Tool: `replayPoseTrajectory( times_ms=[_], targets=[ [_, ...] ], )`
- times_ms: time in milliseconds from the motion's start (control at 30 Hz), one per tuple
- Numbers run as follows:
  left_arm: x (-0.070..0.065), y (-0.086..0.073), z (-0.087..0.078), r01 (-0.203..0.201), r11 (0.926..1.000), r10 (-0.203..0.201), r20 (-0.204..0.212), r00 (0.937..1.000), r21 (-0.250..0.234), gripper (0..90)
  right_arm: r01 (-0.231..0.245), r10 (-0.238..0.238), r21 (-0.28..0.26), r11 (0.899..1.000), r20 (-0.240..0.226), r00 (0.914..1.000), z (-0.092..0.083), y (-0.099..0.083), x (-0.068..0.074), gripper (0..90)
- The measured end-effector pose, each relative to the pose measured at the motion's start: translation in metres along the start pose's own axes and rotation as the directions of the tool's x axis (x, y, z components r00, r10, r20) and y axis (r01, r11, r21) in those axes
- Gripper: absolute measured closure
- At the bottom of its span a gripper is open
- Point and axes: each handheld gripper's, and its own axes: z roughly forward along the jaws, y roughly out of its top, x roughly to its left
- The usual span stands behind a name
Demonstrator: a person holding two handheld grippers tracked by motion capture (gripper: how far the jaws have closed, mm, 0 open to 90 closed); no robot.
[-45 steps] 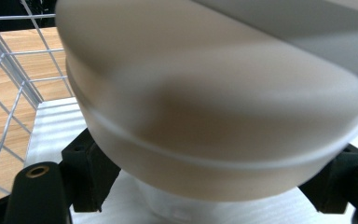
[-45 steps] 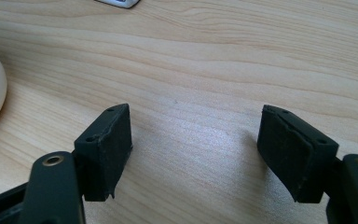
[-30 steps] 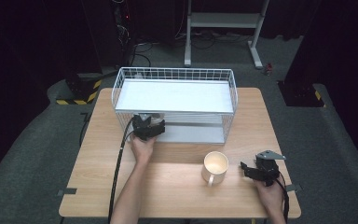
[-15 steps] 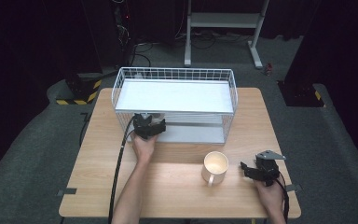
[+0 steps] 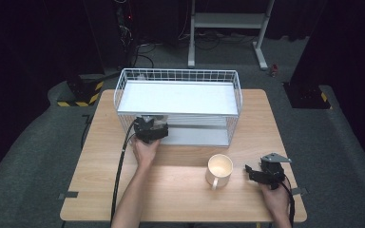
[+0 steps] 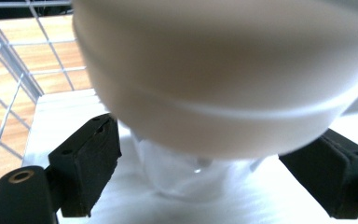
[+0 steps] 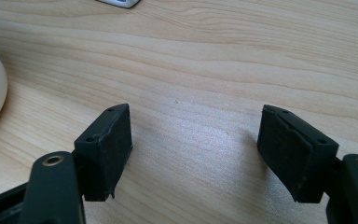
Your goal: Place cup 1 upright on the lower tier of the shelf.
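Cup [image 6: 223, 84] stands upright between left tool's [image 6: 223, 172] opening jaws.

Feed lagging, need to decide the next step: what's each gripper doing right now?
Left gripper: jaws have just been opening, standing apart either side of a cream cup on the rack's lower shelf.
Right gripper: open, nothing between its jaws.

Cream cup [image 6: 223, 79] looms close, blurred | hand-held gripper [image 6: 223, 179] jaws spread beside it, just been opening | white wire basket [image 6: 9, 88] wall left
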Motion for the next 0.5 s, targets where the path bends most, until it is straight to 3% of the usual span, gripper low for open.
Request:
replayPoseTrajectory(
  times_ms=[133, 333, 500],
  targets=[
    [-0.003, -0.004, -0.005, 0.028, 0.9996, -0.028, -0.021, 0.9994, -0.006, 14.7, 0.0, 0.0, 0.0, 1.0, 0.0, 1.0, 0.0, 0.0, 0.0, 26.4],
    [-0.003, -0.012, -0.013, 0.017, 0.9998, -0.017, -0.004, 0.9998, 0.007, 17.1, 0.0, 0.0, 0.0, 1.0, 0.0, 1.0, 0.0, 0.0, 0.0, 26.4],
    [-0.006, -0.017, -0.017, 0.004, 1.0, -0.004, -0.029, 0.9996, 0.008, 25.8, 0.0, 0.0, 0.0, 1.0, 0.0, 1.0, 0.0, 0.0, 0.0, 26.4]
  ],
)
